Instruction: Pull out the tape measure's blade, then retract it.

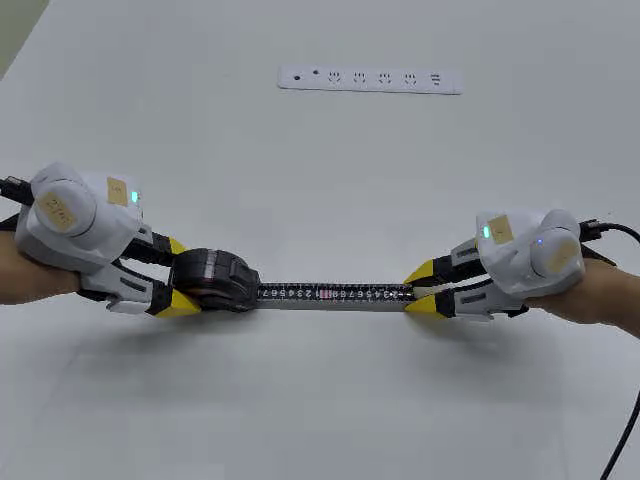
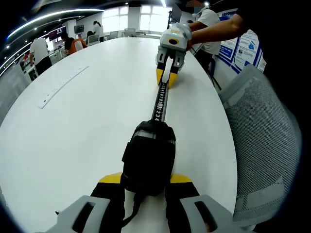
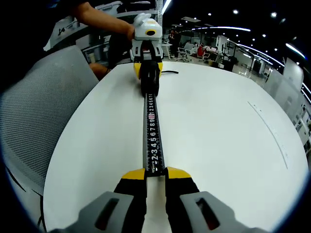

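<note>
Two jaws of the left gripper (image 1: 178, 275) squeeze the black case (image 1: 212, 280) of the tape measure from both sides. The right gripper (image 1: 415, 290) pinches the end of the blade (image 1: 335, 293) tight. The blade is pulled out and runs straight from the case to the right gripper, low over the white table (image 1: 320, 180). A power strip (image 1: 370, 79) lies well apart at the back.

Blade tip: I can't see it; the end of the blade (image 1: 335, 293) is buried between the right gripper (image 1: 412, 290) jaws.
Case back: the rear of the case (image 1: 215, 280) is covered by the left gripper (image 1: 183, 275).
Numerals: too small for me to read in the head view.
Cable (image 1: 621, 438): runs off the right and bottom edges.
Strip (image 2: 63, 87): sockets too small to make out in the left gripper view.
Forearms (image 1: 600, 295): cut by both side edges.
</note>
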Action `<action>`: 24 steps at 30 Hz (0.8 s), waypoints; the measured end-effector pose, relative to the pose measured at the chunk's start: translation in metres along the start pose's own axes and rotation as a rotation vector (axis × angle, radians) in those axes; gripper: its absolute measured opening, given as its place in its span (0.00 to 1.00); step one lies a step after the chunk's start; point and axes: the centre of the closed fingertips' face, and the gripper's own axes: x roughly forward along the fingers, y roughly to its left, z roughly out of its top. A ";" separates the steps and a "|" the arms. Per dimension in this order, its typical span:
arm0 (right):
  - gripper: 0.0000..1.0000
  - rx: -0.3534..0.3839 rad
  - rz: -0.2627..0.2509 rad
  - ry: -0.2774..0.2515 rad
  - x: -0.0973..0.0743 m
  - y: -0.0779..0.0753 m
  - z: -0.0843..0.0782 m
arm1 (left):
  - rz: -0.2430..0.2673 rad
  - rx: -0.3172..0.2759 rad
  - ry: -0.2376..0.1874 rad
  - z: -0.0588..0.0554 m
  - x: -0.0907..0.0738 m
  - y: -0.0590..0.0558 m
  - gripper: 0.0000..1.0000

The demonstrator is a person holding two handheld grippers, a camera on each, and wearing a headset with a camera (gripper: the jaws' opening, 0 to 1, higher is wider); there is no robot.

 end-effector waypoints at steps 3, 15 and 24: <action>0.12 0.003 -0.002 0.006 -0.005 -0.001 -0.005 | -0.001 0.001 0.001 0.000 0.000 0.000 0.29; 0.12 0.018 -0.016 0.031 -0.021 -0.003 -0.019 | -0.008 0.000 0.009 0.000 0.000 0.001 0.29; 0.12 0.020 -0.025 0.047 -0.029 -0.003 -0.026 | -0.014 0.001 0.015 0.000 0.000 0.001 0.29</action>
